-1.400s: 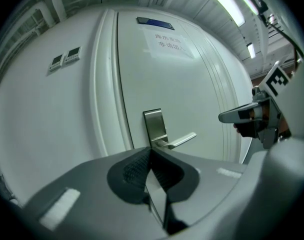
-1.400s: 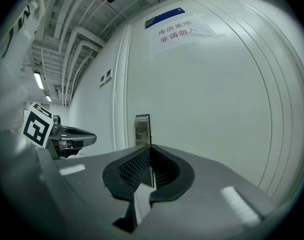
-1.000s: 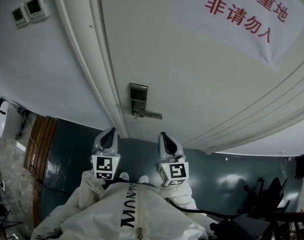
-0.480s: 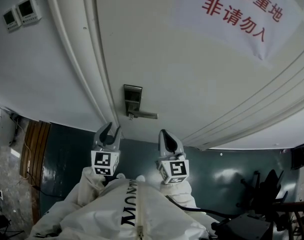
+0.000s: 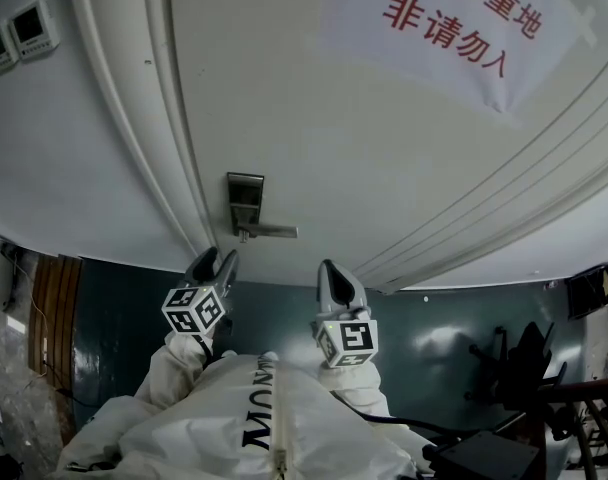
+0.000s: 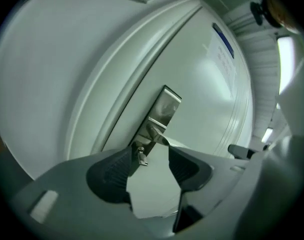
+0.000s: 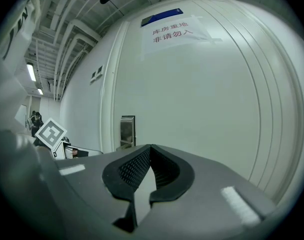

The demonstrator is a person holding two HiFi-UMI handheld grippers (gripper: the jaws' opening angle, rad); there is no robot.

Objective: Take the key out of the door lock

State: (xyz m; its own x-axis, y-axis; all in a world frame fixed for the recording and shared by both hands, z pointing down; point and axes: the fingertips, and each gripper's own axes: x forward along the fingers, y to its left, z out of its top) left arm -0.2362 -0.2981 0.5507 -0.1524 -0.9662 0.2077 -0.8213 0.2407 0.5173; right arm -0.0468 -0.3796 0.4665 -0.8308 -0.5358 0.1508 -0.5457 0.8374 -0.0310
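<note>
Head view puts the lock plate at about one o'clock from the left gripper, near but apart. The right gripper, jaws pressed together on nothing, sits further off at the plate's five o'clock. Left gripper view shows its jaws, which have just been opening, spread wide and empty. The key sits at eleven o'clock of the gap, under the plate's lower end, its long axis seemingly along the plate. The left looks better placed to reach.

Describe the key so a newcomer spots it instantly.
On the big white door, find the metal lock plate by its left edge in the head view. The key is the small metal piece jutting from the plate just under the lever handle: far shorter and thinner than that lever.
</note>
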